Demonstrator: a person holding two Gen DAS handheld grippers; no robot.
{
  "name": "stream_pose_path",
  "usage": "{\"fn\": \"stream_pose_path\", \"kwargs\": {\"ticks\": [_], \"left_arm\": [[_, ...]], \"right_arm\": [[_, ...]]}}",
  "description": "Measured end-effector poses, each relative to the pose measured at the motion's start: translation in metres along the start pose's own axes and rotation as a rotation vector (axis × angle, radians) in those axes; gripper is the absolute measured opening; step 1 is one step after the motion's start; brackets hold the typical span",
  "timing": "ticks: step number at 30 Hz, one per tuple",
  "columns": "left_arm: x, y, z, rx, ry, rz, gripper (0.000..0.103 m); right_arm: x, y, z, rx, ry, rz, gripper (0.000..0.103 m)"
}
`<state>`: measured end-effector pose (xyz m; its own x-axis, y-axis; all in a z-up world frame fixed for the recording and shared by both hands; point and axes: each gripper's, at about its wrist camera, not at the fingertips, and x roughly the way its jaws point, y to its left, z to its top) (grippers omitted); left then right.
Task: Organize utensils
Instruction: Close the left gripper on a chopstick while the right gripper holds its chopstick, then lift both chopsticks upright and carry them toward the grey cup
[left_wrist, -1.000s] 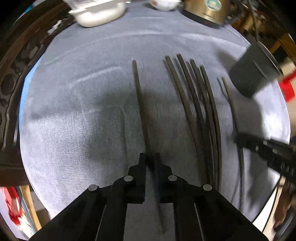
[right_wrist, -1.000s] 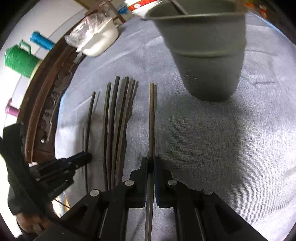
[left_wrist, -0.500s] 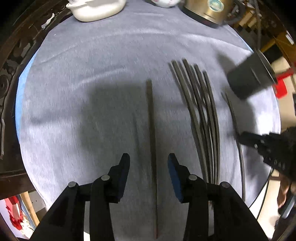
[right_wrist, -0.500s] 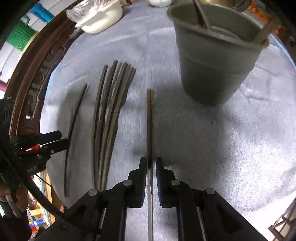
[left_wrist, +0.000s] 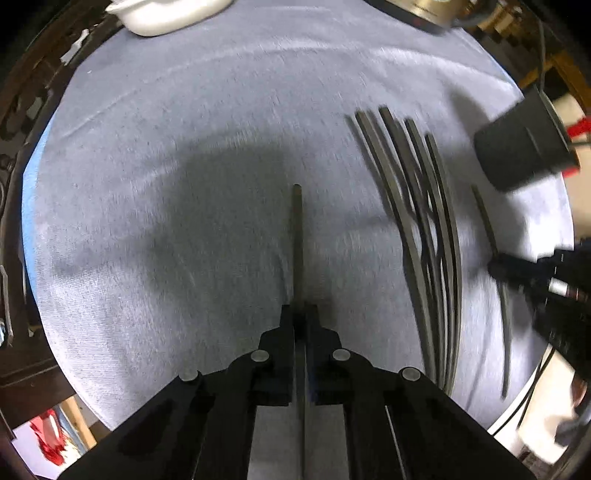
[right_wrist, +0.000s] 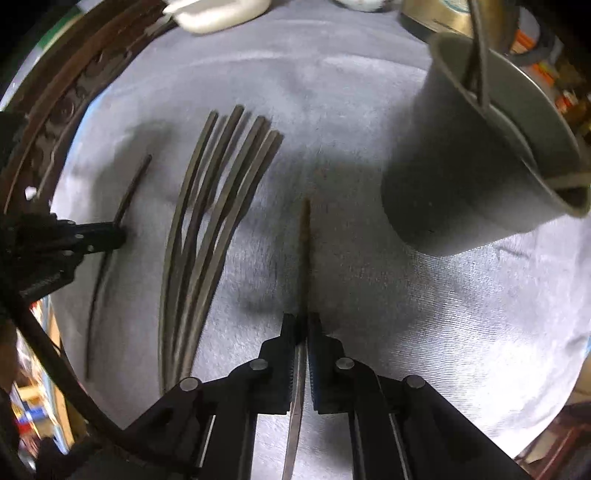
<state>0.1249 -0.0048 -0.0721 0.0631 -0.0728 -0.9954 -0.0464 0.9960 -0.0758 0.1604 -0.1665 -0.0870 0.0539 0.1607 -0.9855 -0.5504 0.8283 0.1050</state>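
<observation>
My left gripper points down over the grey cloth, its jaws closing tight on a dark chopstick that runs straight ahead between the pads. My right gripper is likewise closing firmly on a second chopstick. A fan of several dark chopsticks lies on the cloth between the two grippers. A grey holder cup stands to the right, with utensil handles sticking out of it. Each view shows the other gripper at its edge, holding its stick.
The grey cloth covers a round table with a carved dark wooden rim. A white dish and a golden kettle base stand at the far edge. Cables hang at the near side.
My left gripper opened over its chopstick half a second ago and has shut on it again. My right gripper kept its chopstick and rolled, so the cup now sits farther right.
</observation>
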Motion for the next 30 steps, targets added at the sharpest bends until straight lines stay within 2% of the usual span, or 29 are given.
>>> {"fn": "stream_pose_path", "kwargs": {"ticks": [3, 7, 11, 13, 14, 16, 20, 22, 24, 25, 27, 30], "left_arm": [[-0.001, 0.001, 0.0, -0.005, 0.042, -0.014, 0.006], [0.0, 0.0, 0.02, 0.003, 0.06, -0.012, 0.007], [0.001, -0.006, 0.023, 0.045, 0.019, 0.007, 0.006], [-0.004, -0.004, 0.006, 0.019, 0.003, -0.013, 0.005], [-0.01, 0.0, 0.002, -0.005, -0.033, -0.026, 0.005], [-0.022, 0.007, -0.009, -0.03, -0.098, -0.049, 0.005], [-0.078, 0.019, -0.024, -0.13, -0.352, -0.112, 0.005], [-0.1, 0.021, -0.029, -0.165, -0.475, -0.127, 0.005], [-0.119, 0.02, -0.042, -0.201, -0.647, -0.132, 0.005], [-0.123, 0.018, -0.036, -0.208, -0.698, -0.118, 0.005], [-0.126, 0.012, -0.044, -0.238, -0.848, -0.077, 0.005], [-0.128, 0.011, -0.05, -0.248, -1.003, -0.035, 0.005]], "right_arm": [[0.002, 0.0, 0.009, -0.012, 0.047, 0.014, 0.01], [0.005, -0.002, 0.023, 0.002, 0.082, 0.033, 0.01], [0.005, 0.006, 0.026, -0.03, 0.079, 0.001, 0.008], [0.001, 0.009, 0.022, -0.034, 0.049, -0.009, 0.006], [-0.002, 0.012, 0.021, -0.03, 0.028, 0.004, 0.006], [-0.02, 0.016, 0.012, -0.01, -0.058, 0.042, 0.006], [-0.079, 0.026, -0.006, 0.02, -0.328, 0.055, 0.006], [-0.11, 0.025, -0.018, 0.055, -0.494, 0.018, 0.006], [-0.125, 0.029, -0.027, 0.09, -0.622, 0.003, 0.006], [-0.132, 0.03, -0.034, 0.107, -0.699, -0.03, 0.006], [-0.14, 0.035, -0.048, 0.115, -0.844, -0.108, 0.006], [-0.143, 0.041, -0.059, 0.117, -0.986, -0.203, 0.006]]}}
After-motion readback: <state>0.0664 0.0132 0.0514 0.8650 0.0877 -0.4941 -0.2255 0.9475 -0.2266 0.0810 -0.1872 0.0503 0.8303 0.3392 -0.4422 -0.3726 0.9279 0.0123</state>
